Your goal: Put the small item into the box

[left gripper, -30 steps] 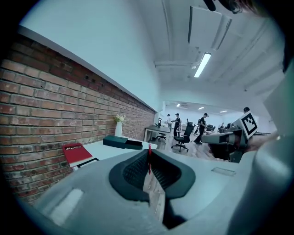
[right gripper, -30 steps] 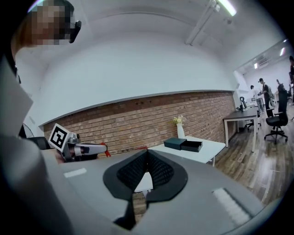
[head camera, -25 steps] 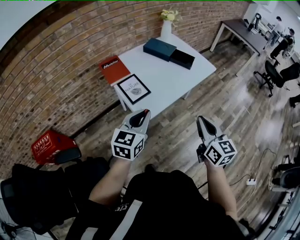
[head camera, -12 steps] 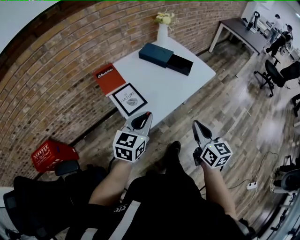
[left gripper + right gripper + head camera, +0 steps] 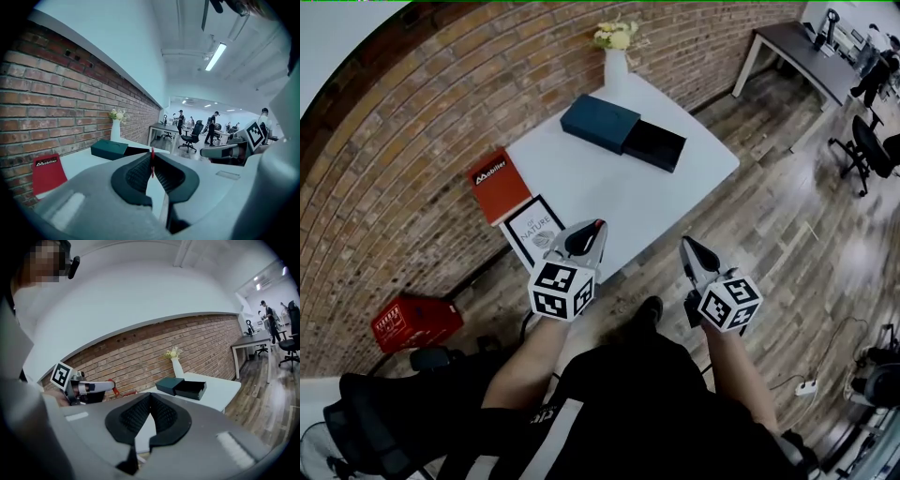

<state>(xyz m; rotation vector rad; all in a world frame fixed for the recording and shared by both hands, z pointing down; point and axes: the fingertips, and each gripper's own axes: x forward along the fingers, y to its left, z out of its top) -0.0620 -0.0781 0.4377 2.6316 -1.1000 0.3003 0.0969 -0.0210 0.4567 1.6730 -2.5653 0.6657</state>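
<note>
Tabletop (image 5: 656, 202): bare white middle and near right edge, open from the floor side. Obstructions: box (image 5: 600, 122) with slid-out tray (image 5: 654, 146) at far side; vase (image 5: 615, 66) at far corner; red book (image 5: 500, 172) and framed print (image 5: 530, 230) along left edge; brick wall (image 5: 394, 141) behind.

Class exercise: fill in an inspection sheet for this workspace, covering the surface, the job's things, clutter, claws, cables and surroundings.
Surface: white table, against the brick wall.
Job's things: dark box on the table, drawer slid out; small red item pinched in the left claw.
Clutter: vase of flowers, red book, framed picture, all on the table.
Claws: left claw shut on the small red item; right claw shut, nothing in it.
Cables: power strip with its lead on the floor.
Surroundings: wooden floor, red crate by the wall.
</note>
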